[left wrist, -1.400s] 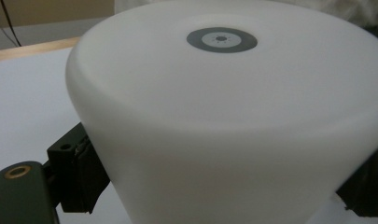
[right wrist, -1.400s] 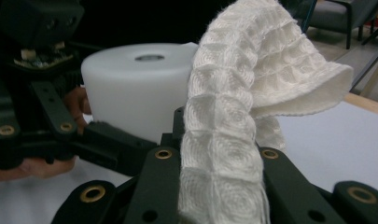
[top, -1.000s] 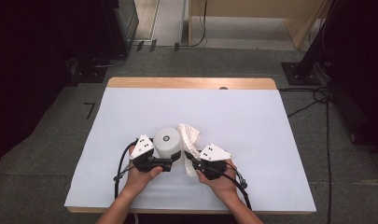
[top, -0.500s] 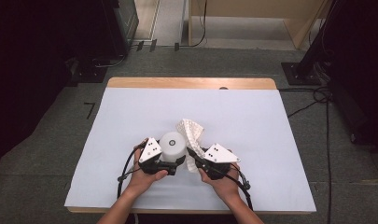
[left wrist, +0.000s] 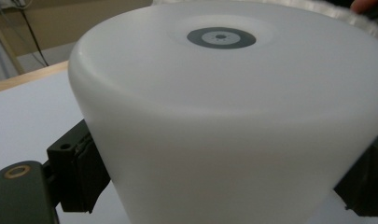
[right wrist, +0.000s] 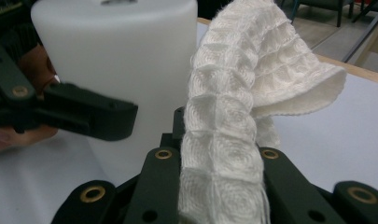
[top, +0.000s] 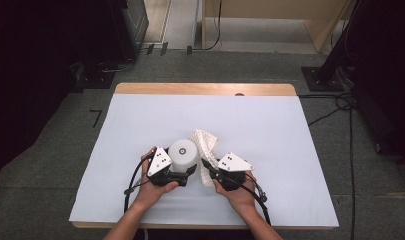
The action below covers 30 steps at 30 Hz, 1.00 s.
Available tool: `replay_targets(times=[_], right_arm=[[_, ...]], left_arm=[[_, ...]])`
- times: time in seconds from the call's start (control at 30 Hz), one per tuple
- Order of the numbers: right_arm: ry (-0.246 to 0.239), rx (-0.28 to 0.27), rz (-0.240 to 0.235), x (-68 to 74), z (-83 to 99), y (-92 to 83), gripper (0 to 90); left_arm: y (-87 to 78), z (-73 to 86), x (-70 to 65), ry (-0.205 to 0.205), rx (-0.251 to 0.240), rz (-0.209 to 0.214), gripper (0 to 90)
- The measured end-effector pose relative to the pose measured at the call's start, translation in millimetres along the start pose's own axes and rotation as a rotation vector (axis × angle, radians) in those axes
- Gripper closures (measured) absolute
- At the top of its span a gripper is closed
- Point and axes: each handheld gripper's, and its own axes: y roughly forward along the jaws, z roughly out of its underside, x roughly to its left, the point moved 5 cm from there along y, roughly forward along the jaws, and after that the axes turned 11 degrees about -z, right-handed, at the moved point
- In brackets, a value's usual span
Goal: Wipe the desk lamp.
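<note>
I see the table (top: pixel 270 120) under its white cover, w/ both my grippers at the near edge, close together. Next largest is the white cup (top: pixel 183 155), standing upside down on the cover, base w/ a dark ring on top. My left gripper (top: pixel 182 172) has it clamped: in the left gripper view the cup's wall (left wrist: pixel 233 140) sits right between the 2 jaws, pads pressing on either side low down. Just right of the cup, touching or nearly so, is the white waffle cloth (top: pixel 206 150). My right gripper (top: pixel 208 167) has its jaws pinched together on it; in the right gripper view the cloth (right wrist: pixel 228 140) rises from between the jaws and folds over at the top, beside the cup (right wrist: pixel 130 60).
</note>
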Motion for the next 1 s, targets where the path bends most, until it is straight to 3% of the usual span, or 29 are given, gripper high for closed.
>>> replay_targets(times=[0.3,0.4,0.53,0.6,0.67,0.7,0.9,0.93,1.0], right_arm=[[0.009,-0.008,0.018,-5.6,-0.8,-4.6,78.9],[0.011,-0.012,0.025,-8.6,-1.3,-6.1,78.9],[0.021,-0.014,0.026,-12.0,-1.0,-6.9,78.9],[0.021,-0.017,0.028,-14.0,-1.4,-7.9,79.0],[0.024,-0.016,0.029,-14.5,-1.5,-8.6,79.0],[0.024,-0.016,0.029,-14.5,-1.5,-8.6,79.0],[0.025,-0.014,0.031,-15.5,-1.4,-9.5,79.0],[0.025,-0.013,0.031,-15.7,-1.4,-9.5,79.0],[0.029,-0.013,0.031,-15.9,-1.0,-9.1,78.9]], left_arm=[[7.2,10.6,-3.4,0.032,0.037,-0.012,8.2],[6.0,12.5,1.2,-0.002,0.039,0.008,8.2],[4.5,12.7,0.4,0.003,0.036,-0.012,8.0],[3.3,11.8,-0.5,-0.002,0.037,-0.058,4.4],[1.8,9.4,-3.1,-0.049,0.041,-0.078,4.4],[1.8,9.4,-3.1,-0.049,0.041,-0.078,4.3],[-0.6,6.3,-11.9,-0.097,0.042,-0.2,3.1],[-0.5,6.7,-14.7,-0.1,0.041,-0.247,3.0],[0.9,8.5,-19.8,-0.097,0.046,-0.301,3.1]])
